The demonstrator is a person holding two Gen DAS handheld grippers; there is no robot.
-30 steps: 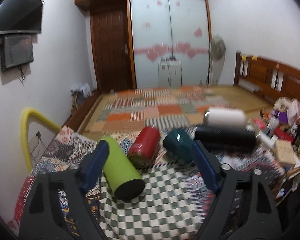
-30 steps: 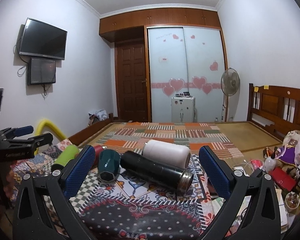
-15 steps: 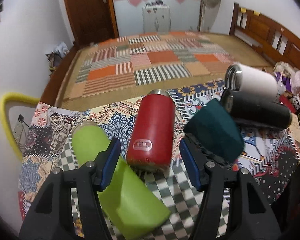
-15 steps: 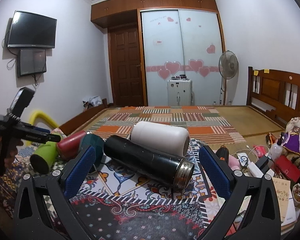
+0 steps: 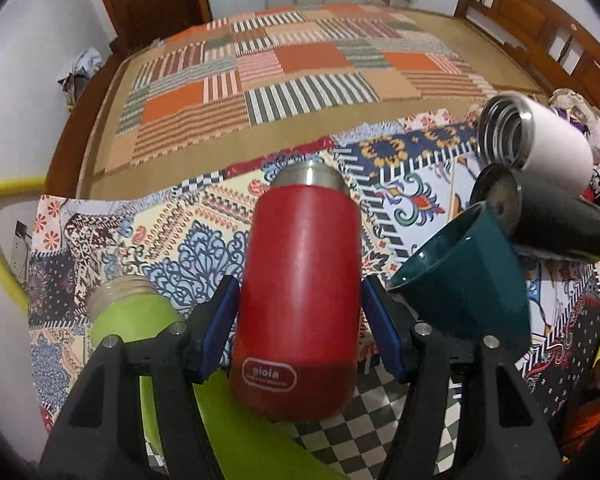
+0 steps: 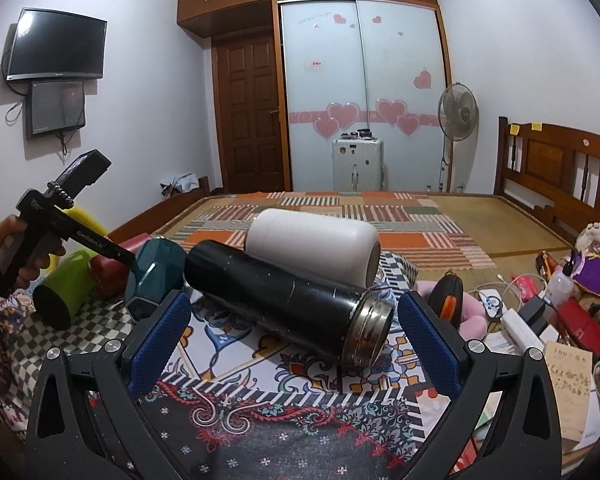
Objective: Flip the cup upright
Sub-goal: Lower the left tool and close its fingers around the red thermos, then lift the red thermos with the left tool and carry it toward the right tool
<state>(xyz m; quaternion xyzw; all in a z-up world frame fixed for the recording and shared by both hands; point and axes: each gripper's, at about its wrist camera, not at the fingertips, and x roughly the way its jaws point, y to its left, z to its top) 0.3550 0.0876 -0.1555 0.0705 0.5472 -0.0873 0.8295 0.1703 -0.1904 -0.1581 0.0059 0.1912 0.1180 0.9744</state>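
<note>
Left tongs (image 5: 300, 328) straddling lying red cup (image 5: 300, 300), right tongs (image 6: 290, 338) spread wide

A matte red steel flask (image 5: 300, 300) with a silver neck and white oval logo lies beside a lime-green flask (image 5: 140, 324) with a pale threaded neck and a glossy teal faceted cup (image 5: 464, 276). A black flask (image 6: 276, 296) with a steel rim and a white flask (image 6: 312, 240) lie on a patchwork cloth (image 5: 204, 224) of floral, paisley and green-and-white check prints. The bed mat (image 5: 300, 60) shows orange, striped and tan squares. Both grippers carry blue pads (image 6: 160, 340) on black frames.
</note>
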